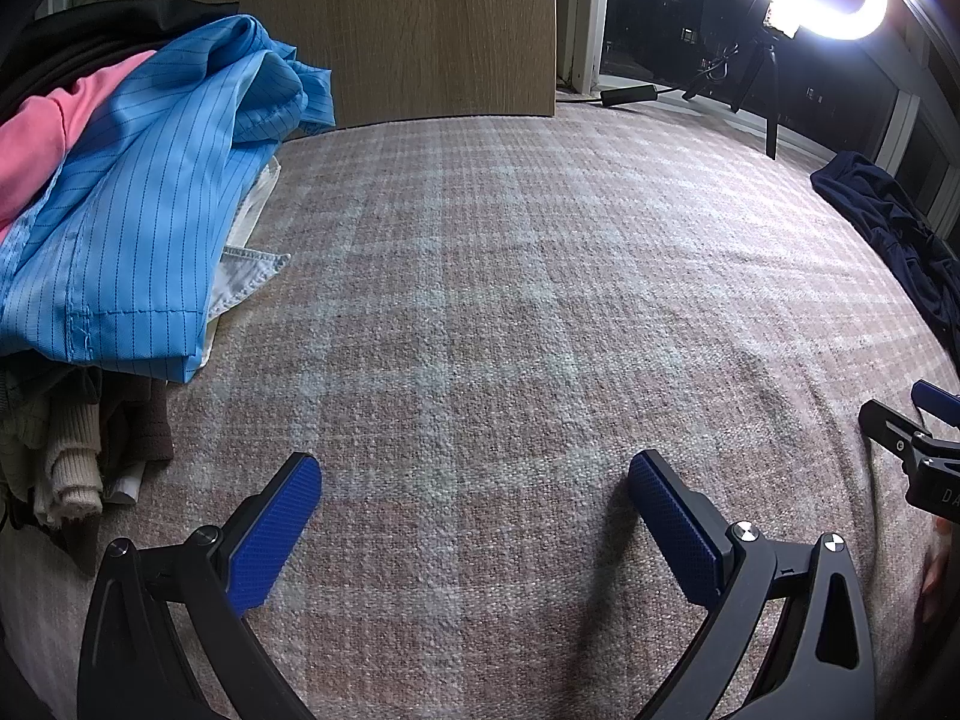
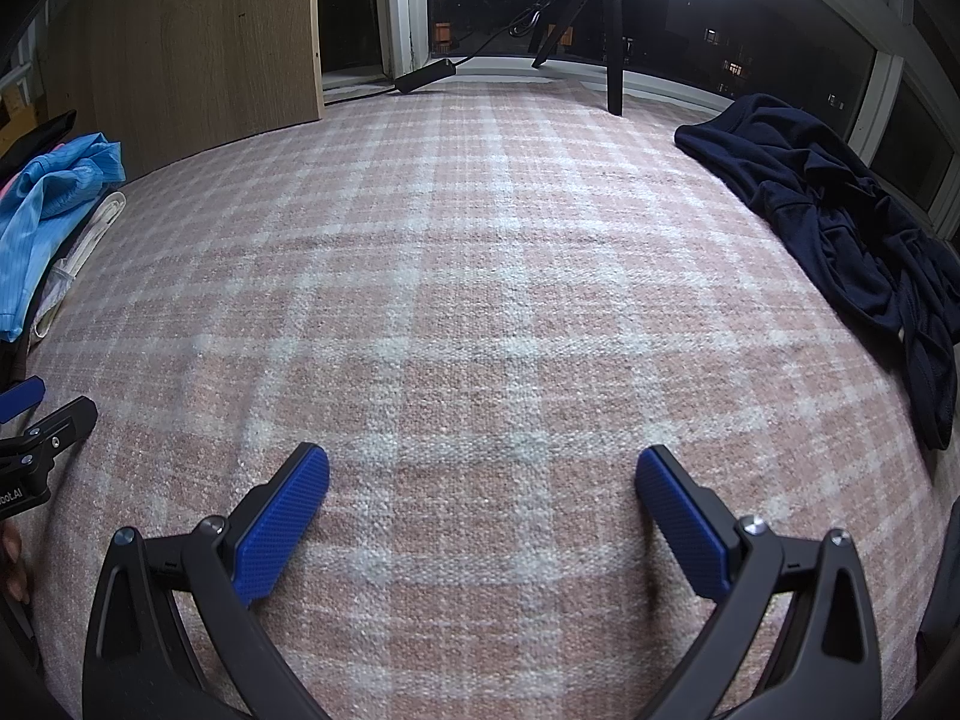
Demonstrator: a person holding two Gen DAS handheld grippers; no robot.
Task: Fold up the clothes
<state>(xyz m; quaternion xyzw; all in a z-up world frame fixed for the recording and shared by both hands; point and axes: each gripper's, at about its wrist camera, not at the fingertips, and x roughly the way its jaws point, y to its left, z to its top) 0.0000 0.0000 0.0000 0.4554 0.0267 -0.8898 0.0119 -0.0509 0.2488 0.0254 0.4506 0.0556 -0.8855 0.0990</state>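
We hold both tools over bare plaid blanket, nothing gripped. Left gripper has jaws spread wide, empty, angled down at the blanket. Right gripper is the same: jaws wide apart, nothing between the blue pads.

Clothes sit off to both sides. A pile lies at the left edge: blue striped garment on top, pink piece beside it, knit and dark items underneath. A crumpled navy garment lies alone at the far right, well apart from the pile. The middle of the blanket is free for folding.

Our judgement: the step in hand is fetching one garment and laying it flat in the middle. The navy one looks the easier pick, since it is single and nearer the right gripper. For a clean start we go for an edge or hem, not the bunched centre, so only one layer comes up. We pinch with the pads low to the blanket but avoid catching the blanket itself. The left gripper then takes a second corner so we can spread it before folding.

If we take from the pile instead, the blue top layer may drag the pink piece along.
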